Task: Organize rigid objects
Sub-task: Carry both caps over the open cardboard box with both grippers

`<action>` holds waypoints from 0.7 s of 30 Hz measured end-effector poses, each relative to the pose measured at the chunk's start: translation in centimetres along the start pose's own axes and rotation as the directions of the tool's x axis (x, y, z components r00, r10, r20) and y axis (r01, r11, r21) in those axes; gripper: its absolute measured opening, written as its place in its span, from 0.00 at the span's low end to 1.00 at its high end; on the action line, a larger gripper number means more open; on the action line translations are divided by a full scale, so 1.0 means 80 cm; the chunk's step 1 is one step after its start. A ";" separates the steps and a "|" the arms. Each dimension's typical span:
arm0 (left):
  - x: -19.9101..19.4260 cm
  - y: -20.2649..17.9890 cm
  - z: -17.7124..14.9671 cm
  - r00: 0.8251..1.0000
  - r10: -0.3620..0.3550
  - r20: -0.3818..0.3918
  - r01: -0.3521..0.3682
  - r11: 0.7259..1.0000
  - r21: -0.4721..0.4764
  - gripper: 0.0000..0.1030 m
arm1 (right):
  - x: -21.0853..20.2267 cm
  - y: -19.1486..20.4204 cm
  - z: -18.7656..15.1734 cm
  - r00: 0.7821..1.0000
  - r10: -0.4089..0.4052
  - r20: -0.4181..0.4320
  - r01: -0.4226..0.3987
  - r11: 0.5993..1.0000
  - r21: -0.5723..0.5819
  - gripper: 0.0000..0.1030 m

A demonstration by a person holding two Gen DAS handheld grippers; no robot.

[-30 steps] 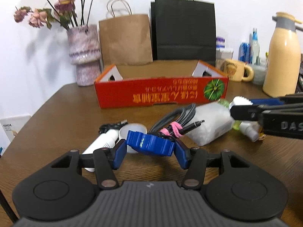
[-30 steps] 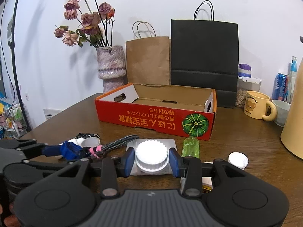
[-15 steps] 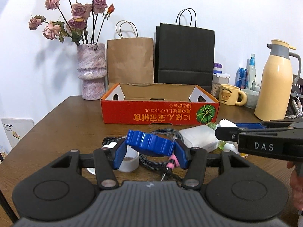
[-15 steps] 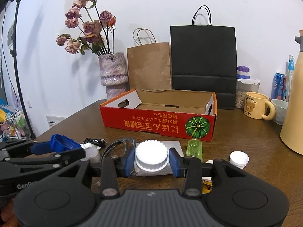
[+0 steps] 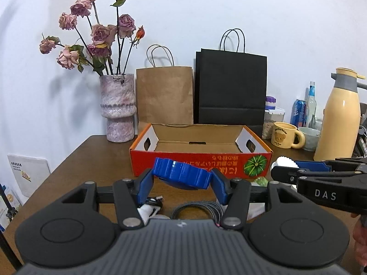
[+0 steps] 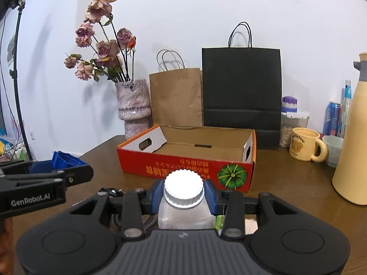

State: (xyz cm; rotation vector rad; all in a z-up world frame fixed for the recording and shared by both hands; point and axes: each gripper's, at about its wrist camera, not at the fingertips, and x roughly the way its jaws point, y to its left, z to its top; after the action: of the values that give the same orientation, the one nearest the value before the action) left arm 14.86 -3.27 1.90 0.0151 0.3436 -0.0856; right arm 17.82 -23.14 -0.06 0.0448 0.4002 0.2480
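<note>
My left gripper (image 5: 182,177) is shut on a blue ridged lid (image 5: 181,174) and holds it in the air in front of the red cardboard box (image 5: 197,162). It shows at the left of the right wrist view (image 6: 66,160). My right gripper (image 6: 183,192) is shut on the white cap (image 6: 183,188) of a clear plastic bottle (image 6: 183,217), lifted off the table. The box (image 6: 179,167) is open and empty inside. The right gripper shows at the right of the left wrist view (image 5: 284,167).
A braided cable (image 5: 197,208) and a white tube (image 5: 146,210) lie on the brown table (image 5: 91,160) below the left gripper. Behind the box stand a flower vase (image 5: 118,107), a brown bag (image 5: 165,96), a black bag (image 5: 231,89), a bear mug (image 5: 284,135) and a yellow thermos (image 5: 339,119).
Both grippers have risen from the table with their objects. The blue lid and the white-capped bottle are now up at the level of the box front.
</note>
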 end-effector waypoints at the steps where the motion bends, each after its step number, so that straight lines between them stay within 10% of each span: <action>1: 0.002 0.000 0.003 1.000 0.002 0.000 -0.002 1.000 -0.002 0.54 | 0.001 0.000 0.003 1.000 -0.003 0.003 0.003 1.000 -0.001 0.37; 21: 0.067 0.001 0.046 0.999 0.036 0.017 -0.035 0.998 -0.056 0.54 | 0.055 -0.012 0.050 0.998 -0.051 0.024 0.051 0.999 -0.011 0.37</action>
State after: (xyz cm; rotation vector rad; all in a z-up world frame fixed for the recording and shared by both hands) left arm 21.13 -3.75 3.57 -0.0351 0.3273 -0.0407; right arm 23.49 -22.97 1.84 0.0261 0.3759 0.1992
